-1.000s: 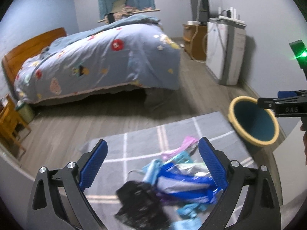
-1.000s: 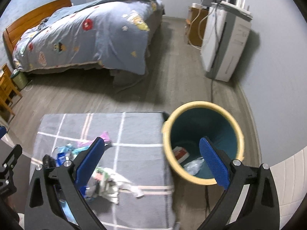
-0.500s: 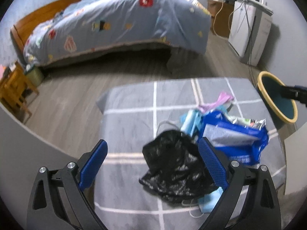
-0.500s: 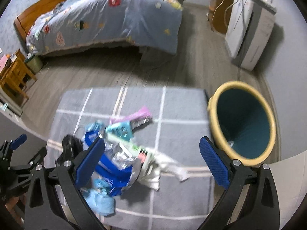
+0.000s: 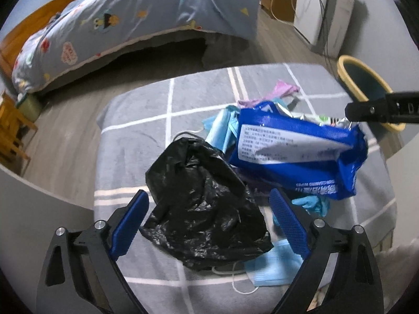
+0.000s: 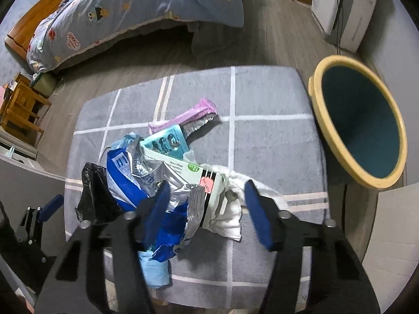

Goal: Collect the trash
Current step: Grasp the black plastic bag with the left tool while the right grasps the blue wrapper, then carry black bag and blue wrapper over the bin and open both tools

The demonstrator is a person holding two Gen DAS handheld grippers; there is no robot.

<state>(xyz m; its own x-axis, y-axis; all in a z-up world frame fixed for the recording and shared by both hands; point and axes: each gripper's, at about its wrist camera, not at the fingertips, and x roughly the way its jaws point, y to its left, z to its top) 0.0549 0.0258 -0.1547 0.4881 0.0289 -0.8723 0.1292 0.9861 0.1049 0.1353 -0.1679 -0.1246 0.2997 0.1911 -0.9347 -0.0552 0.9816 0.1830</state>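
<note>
Both claws lowered, crinkled black bag [image 5: 204, 206]

A bed [image 6: 146, 7] with a wooden headboard [image 5: 39, 21] and blue patterned quilt stands on grey plank floor [image 6: 272, 41]. Right of the bed stands a white appliance [image 6: 345, 7]; left, a wooden chair [image 6: 21, 110].

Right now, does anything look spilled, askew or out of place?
Yes. Trash is heaped on the grey plaid cushion, not in the yellow-rimmed teal bin beside it: a crumpled black plastic bag, a blue wipes packet, a blue face mask and a pink wrapper.
</note>
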